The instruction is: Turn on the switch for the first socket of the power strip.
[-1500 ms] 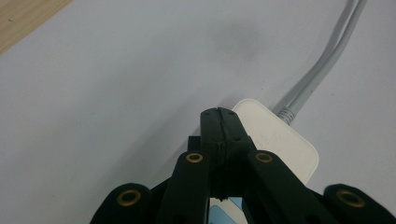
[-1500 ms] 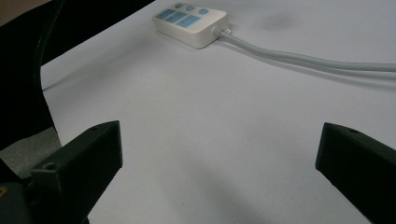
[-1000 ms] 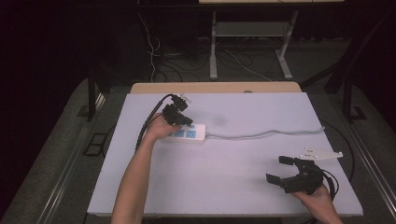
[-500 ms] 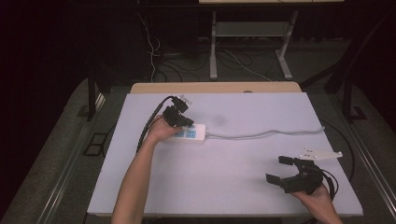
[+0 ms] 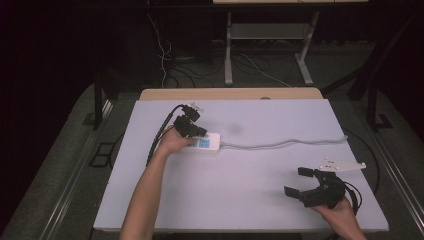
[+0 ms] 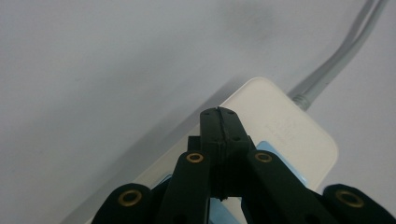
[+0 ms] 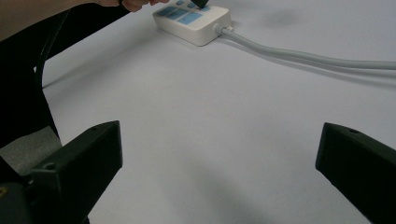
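Power strip partly hidden behind closed fingers.

1. The power strip lies on the table, left of centre.
2. Its cable runs from the strip's right end across the table to the right edge.
3. The left gripper sits over the left end of the strip, its closed jaw tips above the strip's top face.
4. The right gripper sits near the front right corner of the table, well apart from the strip, in front of the cable.
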A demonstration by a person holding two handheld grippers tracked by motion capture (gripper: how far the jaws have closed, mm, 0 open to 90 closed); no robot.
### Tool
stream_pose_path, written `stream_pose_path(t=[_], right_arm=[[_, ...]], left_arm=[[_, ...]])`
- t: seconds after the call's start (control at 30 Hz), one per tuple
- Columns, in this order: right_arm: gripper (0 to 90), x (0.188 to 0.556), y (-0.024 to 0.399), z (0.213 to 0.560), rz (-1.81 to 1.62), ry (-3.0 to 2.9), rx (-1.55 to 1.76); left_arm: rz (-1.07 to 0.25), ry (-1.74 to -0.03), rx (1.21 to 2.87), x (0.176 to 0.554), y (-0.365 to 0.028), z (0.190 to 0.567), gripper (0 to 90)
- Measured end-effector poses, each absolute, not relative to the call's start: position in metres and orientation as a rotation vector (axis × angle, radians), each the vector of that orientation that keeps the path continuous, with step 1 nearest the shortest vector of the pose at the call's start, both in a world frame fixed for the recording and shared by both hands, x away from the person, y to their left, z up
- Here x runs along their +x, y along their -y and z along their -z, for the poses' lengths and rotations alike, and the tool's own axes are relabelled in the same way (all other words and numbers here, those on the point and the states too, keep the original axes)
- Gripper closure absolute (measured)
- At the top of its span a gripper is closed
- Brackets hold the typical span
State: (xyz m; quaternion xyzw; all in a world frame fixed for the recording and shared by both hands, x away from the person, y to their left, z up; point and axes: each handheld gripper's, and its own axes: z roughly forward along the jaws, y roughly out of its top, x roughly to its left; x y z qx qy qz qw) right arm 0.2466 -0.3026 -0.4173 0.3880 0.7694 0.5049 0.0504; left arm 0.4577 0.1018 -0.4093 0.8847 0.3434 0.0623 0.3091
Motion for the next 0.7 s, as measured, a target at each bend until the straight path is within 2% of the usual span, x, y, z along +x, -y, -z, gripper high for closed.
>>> stream_pose_path(t=[0.23, 0.43, 0.7], right_arm=[[0.3, 0.247, 0.306, 0.417, -1.545, -2.323, 1.195], [0.3, 0.248, 0.304, 0.417, -1.541, -2.331, 1.198], [0.3, 0.248, 0.306, 0.416, -1.546, -2.317, 1.197]], left_arm=[[-0.193, -0.919, 2.347, 0.456, -0.098, 0.409, 89.5], [-0.267, -0.910, 2.393, 0.452, -0.090, 0.407, 89.7], [-0.282, -0.940, 2.431, 0.452, -0.084, 0.405, 89.8]])
